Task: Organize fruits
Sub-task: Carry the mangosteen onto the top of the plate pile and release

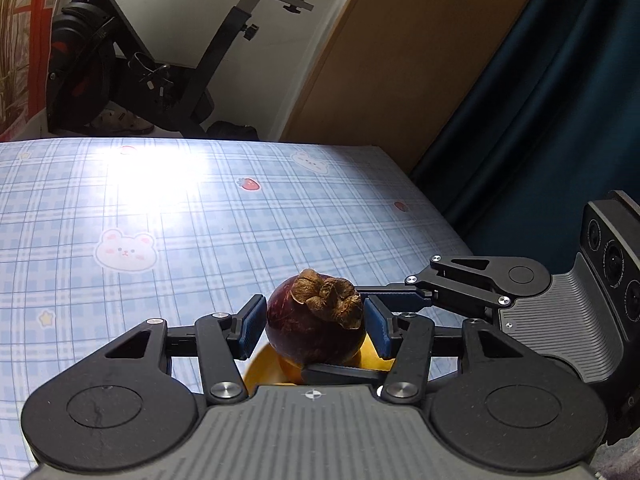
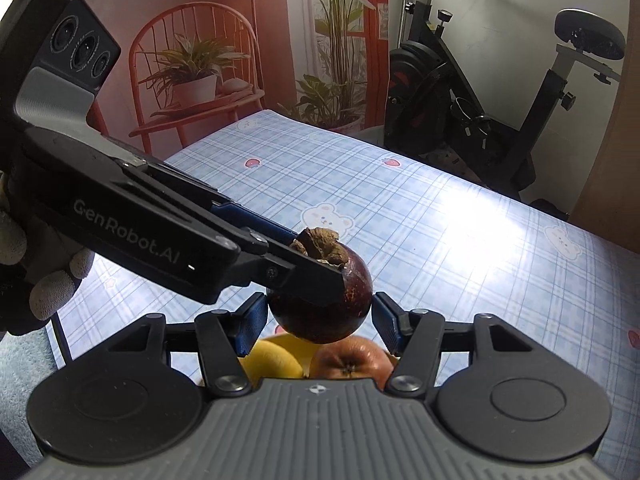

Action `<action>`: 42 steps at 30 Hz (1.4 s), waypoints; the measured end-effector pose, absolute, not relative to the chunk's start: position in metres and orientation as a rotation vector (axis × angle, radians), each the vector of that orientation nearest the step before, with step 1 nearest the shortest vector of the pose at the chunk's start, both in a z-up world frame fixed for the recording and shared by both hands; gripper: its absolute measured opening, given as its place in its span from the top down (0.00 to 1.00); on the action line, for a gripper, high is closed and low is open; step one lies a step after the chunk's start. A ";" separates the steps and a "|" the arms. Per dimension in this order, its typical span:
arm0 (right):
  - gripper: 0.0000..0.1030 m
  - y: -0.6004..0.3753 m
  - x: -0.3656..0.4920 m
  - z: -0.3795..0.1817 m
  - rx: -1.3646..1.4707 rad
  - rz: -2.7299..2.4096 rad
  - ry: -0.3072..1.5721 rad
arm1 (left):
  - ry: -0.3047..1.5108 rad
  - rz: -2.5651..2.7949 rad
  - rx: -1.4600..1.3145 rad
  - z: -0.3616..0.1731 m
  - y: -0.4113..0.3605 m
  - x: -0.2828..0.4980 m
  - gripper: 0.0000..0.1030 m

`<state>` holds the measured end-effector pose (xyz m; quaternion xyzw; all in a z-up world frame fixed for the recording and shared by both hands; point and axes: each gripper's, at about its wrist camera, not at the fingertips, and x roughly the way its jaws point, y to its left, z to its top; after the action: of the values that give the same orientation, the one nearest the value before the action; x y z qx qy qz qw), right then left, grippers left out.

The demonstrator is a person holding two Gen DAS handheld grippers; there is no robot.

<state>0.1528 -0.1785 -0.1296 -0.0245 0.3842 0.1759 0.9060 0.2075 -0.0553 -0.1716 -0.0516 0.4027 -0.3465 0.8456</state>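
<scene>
A dark purple mangosteen point(image 1: 312, 332) with a dry brown cap hangs above the table, held by both grippers. My left gripper point(image 1: 316, 322) has its blue pads pressed on the fruit's left and right sides. The right gripper point(image 1: 334, 332) comes in from the right and clamps the fruit crosswise, one finger in front of it and one behind. In the right wrist view the mangosteen point(image 2: 324, 312) sits between the pads of my right gripper point(image 2: 318, 316). There the left gripper point(image 2: 320, 264) reaches in from the left, one finger lying across the fruit's near side.
Under the mangosteen lie a yellow fruit point(image 2: 272, 360) and a red apple point(image 2: 352, 362). The table point(image 2: 440, 220) wears a blue plaid cloth with bears and strawberries. A gloved hand point(image 2: 48, 292) holds the left gripper. An exercise bike point(image 2: 480, 100) and a dark curtain point(image 1: 540, 120) stand beyond the table.
</scene>
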 end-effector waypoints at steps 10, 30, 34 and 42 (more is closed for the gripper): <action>0.42 -0.196 0.109 -0.138 -0.057 0.295 0.807 | 0.878 -0.783 -0.077 -0.184 -0.083 0.167 0.46; 0.40 -0.199 0.094 -0.151 -0.056 0.257 0.808 | 0.886 -0.784 -0.034 -0.189 -0.092 0.162 0.45; 0.35 -0.202 0.090 -0.146 -0.038 0.243 0.786 | 0.852 -0.772 -0.023 -0.181 -0.088 0.155 0.44; 0.24 -0.218 0.071 -0.127 0.048 0.150 0.679 | 0.659 -0.609 -0.047 -0.148 -0.055 0.120 0.28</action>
<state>0.0709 -0.2181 -0.1265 0.0236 0.3328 0.0735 0.9398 0.1196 -0.0552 -0.1478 -0.0227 0.3186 -0.2942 0.9008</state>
